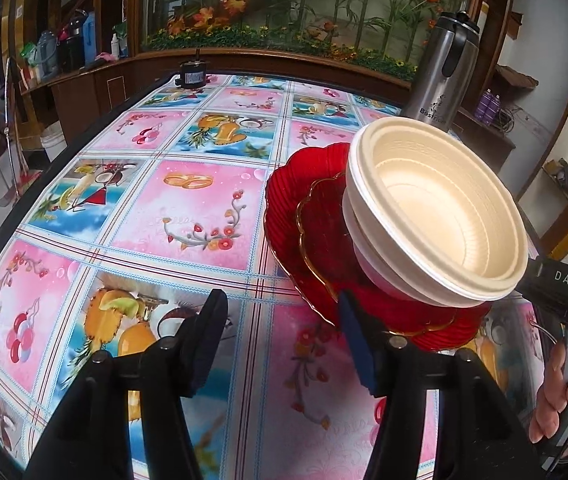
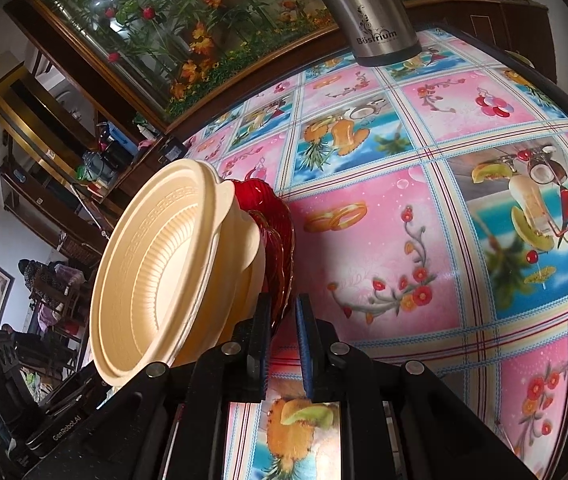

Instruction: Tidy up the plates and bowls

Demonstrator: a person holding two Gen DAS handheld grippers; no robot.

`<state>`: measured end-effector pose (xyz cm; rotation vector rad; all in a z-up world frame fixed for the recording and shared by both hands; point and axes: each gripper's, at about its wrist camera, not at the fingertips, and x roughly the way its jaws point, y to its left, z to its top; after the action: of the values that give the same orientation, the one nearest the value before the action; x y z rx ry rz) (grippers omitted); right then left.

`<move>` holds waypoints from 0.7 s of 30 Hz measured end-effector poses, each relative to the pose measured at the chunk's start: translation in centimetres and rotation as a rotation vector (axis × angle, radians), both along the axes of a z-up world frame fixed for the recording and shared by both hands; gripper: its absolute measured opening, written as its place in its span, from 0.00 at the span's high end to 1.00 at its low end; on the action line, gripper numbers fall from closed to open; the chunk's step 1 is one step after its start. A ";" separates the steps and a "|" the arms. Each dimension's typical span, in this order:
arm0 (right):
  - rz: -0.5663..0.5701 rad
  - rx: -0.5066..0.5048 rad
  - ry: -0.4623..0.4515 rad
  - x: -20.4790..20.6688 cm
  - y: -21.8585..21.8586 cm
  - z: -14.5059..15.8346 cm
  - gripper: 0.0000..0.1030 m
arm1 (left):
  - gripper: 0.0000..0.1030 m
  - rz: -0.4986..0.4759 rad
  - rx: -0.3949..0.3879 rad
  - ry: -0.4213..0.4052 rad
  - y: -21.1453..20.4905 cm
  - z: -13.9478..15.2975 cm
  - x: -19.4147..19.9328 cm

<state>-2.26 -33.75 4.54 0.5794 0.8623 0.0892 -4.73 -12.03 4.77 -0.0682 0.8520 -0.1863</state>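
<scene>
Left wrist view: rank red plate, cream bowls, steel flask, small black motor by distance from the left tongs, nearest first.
From the left tongs:
1. Red plate, right beside the right finger.
2. Cream bowls, stacked on the plate, right.
3. Steel flask, behind the bowls, far right.
4. Small black motor, at the table's far edge.

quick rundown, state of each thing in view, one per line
cream bowls: nested, sitting on the red plates, tilted
red plates: stacked, tilted, rim pinched by the right gripper
right gripper: shut on red plates
left gripper: open, holding nothing
steel flask: upright on the table, lid on
</scene>
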 end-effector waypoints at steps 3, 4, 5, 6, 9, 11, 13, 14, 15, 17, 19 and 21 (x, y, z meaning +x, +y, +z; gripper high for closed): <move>0.003 -0.004 -0.008 -0.4 0.1 0.0 0.87 | 0.45 -0.003 0.006 -0.006 -0.2 0.1 -0.2; 0.003 -0.008 -0.012 -0.6 0.2 0.0 0.87 | 0.45 -0.005 0.007 -0.006 -0.3 0.1 -0.3; 0.003 -0.009 -0.014 -0.7 0.2 0.0 0.86 | 0.45 -0.007 0.009 -0.008 -0.4 0.1 -0.3; 0.003 -0.010 -0.016 -0.8 0.2 -0.1 0.86 | 0.45 -0.007 0.011 -0.009 -0.4 0.1 -0.4; 0.004 -0.006 -0.021 -1.1 0.2 -0.1 0.86 | 0.45 -0.010 0.017 -0.012 -0.6 0.1 -0.5; 0.005 -0.003 -0.024 -1.2 0.2 -0.1 0.85 | 0.45 -0.010 0.020 -0.014 -0.7 0.1 -0.6; 0.004 -0.007 -0.028 -1.2 0.2 -0.2 0.85 | 0.45 -0.010 0.024 -0.017 -0.8 0.1 -0.6; 0.004 -0.009 -0.030 -1.2 0.2 -0.2 0.85 | 0.45 -0.010 0.026 -0.018 -0.8 0.1 -0.6; 0.004 -0.010 -0.031 -1.3 0.2 -0.1 0.85 | 0.45 -0.011 0.026 -0.017 -0.8 0.1 -0.6; 0.005 -0.016 -0.033 -1.2 0.2 -0.1 0.84 | 0.45 -0.011 0.027 -0.019 -0.8 0.1 -0.6; 0.006 -0.023 -0.035 -1.3 0.4 0.0 0.84 | 0.45 -0.010 0.028 -0.018 -0.9 0.1 -0.6; 0.006 -0.027 -0.036 -1.2 0.4 0.0 0.84 | 0.45 -0.011 0.027 -0.018 -0.9 0.1 -0.7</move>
<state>-3.49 -33.37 4.51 0.5486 0.8295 0.0934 -5.39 -12.91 4.86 -0.0363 0.8364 -0.1851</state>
